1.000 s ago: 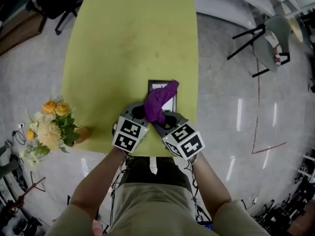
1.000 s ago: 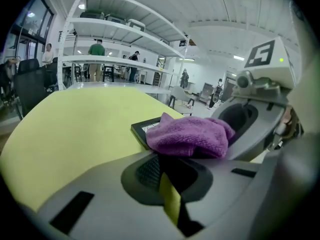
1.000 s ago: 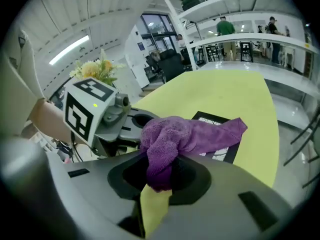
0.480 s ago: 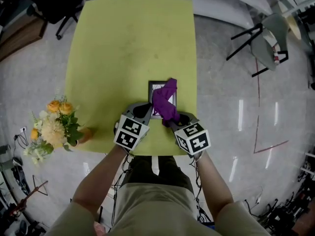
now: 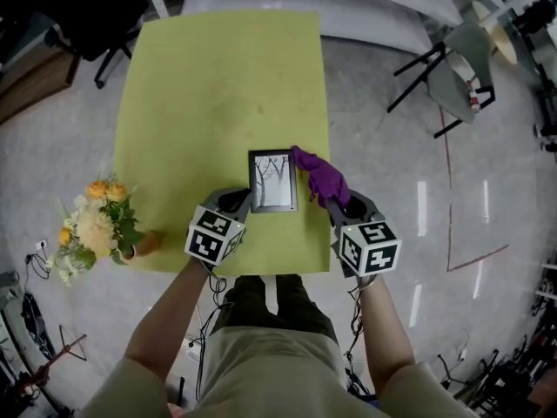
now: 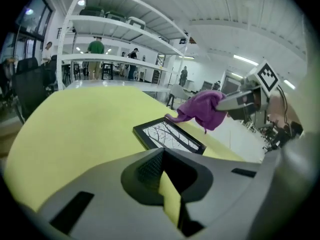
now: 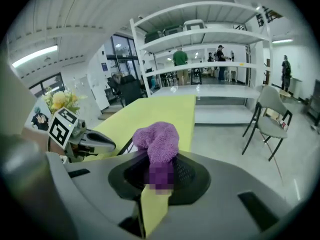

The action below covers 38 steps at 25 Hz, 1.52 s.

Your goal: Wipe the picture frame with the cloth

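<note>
The black picture frame (image 5: pixel 272 181) lies flat on the yellow-green table (image 5: pixel 218 85), its tree print facing up; it also shows in the left gripper view (image 6: pixel 169 135). A purple cloth (image 5: pixel 319 175) hangs beside the frame's right edge, and my right gripper (image 5: pixel 336 201) is shut on it. In the right gripper view the cloth (image 7: pixel 159 143) bunches up out of the jaws (image 7: pixel 159 176). My left gripper (image 5: pixel 243 201) sits at the frame's near left corner, shut with nothing in it (image 6: pixel 166 181); the frame lies ahead of it.
A vase of orange and cream flowers (image 5: pixel 94 231) stands at the table's near left corner. A grey chair (image 5: pixel 459 70) is on the floor to the right. White shelving (image 7: pixel 200 39) stands beyond the table's far end. The table's right edge runs close to the cloth.
My right gripper has carried the cloth rightwards off the frame, which now lies uncovered. The left gripper has shifted slightly left, to the frame's near left corner.
</note>
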Motion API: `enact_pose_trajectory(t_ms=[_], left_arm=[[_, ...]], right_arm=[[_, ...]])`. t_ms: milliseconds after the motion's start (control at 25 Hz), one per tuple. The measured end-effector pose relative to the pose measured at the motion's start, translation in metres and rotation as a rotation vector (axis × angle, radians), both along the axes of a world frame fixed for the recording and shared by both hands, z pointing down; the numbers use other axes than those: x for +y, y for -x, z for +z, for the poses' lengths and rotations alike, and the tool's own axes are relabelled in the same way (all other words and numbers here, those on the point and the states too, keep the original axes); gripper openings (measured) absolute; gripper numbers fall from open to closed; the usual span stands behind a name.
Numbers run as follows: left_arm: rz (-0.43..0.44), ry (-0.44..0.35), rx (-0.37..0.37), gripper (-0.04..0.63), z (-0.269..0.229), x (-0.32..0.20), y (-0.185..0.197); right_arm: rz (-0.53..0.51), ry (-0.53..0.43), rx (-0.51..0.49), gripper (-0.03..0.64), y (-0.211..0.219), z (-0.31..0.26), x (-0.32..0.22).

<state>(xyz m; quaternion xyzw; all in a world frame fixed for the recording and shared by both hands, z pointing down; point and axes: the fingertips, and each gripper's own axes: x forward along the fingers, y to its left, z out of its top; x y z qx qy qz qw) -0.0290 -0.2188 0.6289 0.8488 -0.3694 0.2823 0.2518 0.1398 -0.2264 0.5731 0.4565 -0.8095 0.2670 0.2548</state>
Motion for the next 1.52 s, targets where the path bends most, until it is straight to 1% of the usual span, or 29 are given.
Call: enact_pose_trajectory(t_ms=[80,200,400,480,560,720,920,1040,1160,1320,1400,1520], left_arm=[[0.012,-0.028,-0.019,0.006,-0.016,0.000,0.000],[0.000,-0.071,-0.006,0.006,-0.049,-0.003,0.000],[-0.017,-0.190,0.005,0.006,-0.121,-0.008,0.002],[-0.010,-0.250,-0.003,0.006,-0.154,-0.006,-0.001],[-0.003,-0.326,-0.010,0.007,-0.192,-0.003,-0.004],[-0.019,-0.460,0.009,0.006,-0.260,0.004,-0.007],[-0.020,-0.612,0.021,0.006,-0.335,0.020,-0.010],[-0.029,-0.691,0.032,0.008,-0.371,0.035,-0.010],[-0.044,-0.745,0.065,0.008,-0.400,0.052,-0.011],[-0.015,-0.775,0.051,0.006,-0.411,0.072,-0.014],[-0.012,-0.784,0.042,0.006,-0.415,0.074,-0.013],[-0.021,-0.784,0.052,0.006,-0.418,0.077,-0.016]], right_arm=[[0.016,-0.046,-0.023,0.077,-0.006,-0.026,-0.002],[0.024,-0.123,-0.060,0.075,-0.010,-0.072,-0.003],[0.010,-0.263,-0.127,0.076,-0.006,-0.152,0.001],[-0.006,-0.319,-0.150,0.076,-0.006,-0.183,0.006],[-0.017,-0.376,-0.174,0.075,-0.005,-0.216,0.009],[-0.028,-0.498,-0.209,0.076,-0.002,-0.277,0.016],[-0.048,-0.611,-0.239,0.076,-0.003,-0.339,0.033],[-0.058,-0.659,-0.256,0.077,-0.004,-0.365,0.051],[-0.068,-0.696,-0.264,0.076,-0.006,-0.383,0.071],[-0.079,-0.730,-0.258,0.075,-0.010,-0.391,0.095],[-0.086,-0.723,-0.244,0.075,-0.011,-0.388,0.097],[-0.096,-0.687,-0.235,0.074,-0.014,-0.377,0.094]])
